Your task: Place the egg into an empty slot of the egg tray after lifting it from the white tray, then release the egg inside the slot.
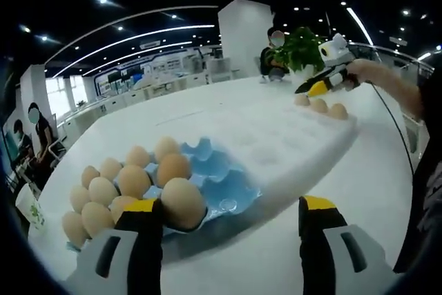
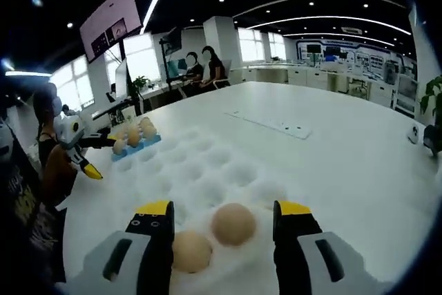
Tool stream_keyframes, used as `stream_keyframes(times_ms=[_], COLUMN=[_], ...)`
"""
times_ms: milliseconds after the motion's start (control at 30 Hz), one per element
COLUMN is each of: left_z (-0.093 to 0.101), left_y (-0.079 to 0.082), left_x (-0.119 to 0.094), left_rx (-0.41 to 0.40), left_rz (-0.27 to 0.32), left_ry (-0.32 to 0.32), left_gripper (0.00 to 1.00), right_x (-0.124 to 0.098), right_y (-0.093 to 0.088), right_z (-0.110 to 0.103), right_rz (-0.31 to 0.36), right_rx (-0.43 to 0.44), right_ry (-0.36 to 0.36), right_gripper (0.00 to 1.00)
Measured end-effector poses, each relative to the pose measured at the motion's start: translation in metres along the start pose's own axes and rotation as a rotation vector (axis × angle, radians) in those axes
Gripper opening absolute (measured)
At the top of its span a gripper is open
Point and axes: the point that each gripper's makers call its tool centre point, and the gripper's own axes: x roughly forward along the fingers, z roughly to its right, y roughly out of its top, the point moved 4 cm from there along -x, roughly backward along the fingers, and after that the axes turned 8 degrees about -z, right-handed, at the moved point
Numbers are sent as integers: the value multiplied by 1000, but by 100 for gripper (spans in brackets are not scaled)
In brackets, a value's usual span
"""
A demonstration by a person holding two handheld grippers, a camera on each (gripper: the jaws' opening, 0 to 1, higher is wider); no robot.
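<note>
- Hovering over the white tray (image 2: 207, 170) on the counter (image 2: 331, 143), the right tongs (image 2: 224, 222) are spread wide around an egg (image 2: 233, 224).
- The left tongs (image 1: 231, 215) are spread and hold nothing, near the blue egg tray (image 1: 221, 184), whose nearest slots are free.

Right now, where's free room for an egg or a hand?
Blue egg tray: free slots only on the side bordering the white tray; the rest is crowded with eggs. White tray dimples are mostly bare, bar the eggs by the right gripper. Table beyond lies bare.
</note>
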Motion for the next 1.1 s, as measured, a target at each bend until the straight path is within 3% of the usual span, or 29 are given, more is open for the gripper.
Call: stream_keyframes(times_ms=[267, 467, 500, 733, 1100], left_z=[-1, -3, -4, -7, 1], left_y=[-1, -1, -1, -1, -2], left_x=[-2, -2, -2, -3, 0], left_rx=[-13, -24, -27, -41, -7], left_rz=[14, 25, 28, 53, 58], left_ry=[-20, -29, -30, -47, -87], left_gripper=[84, 84, 84, 86, 100], right_x=[7, 12, 12, 13, 13], right_y=[-6, -6, -7, -7, -8], right_z=[5, 12, 12, 8, 3], right_rz=[-37, -59, -68, -70, -46], right_rx=[3, -11, -46, -41, -25], right_ry=[28, 39, 41, 32, 34], right_gripper=[50, 35, 35, 35, 35])
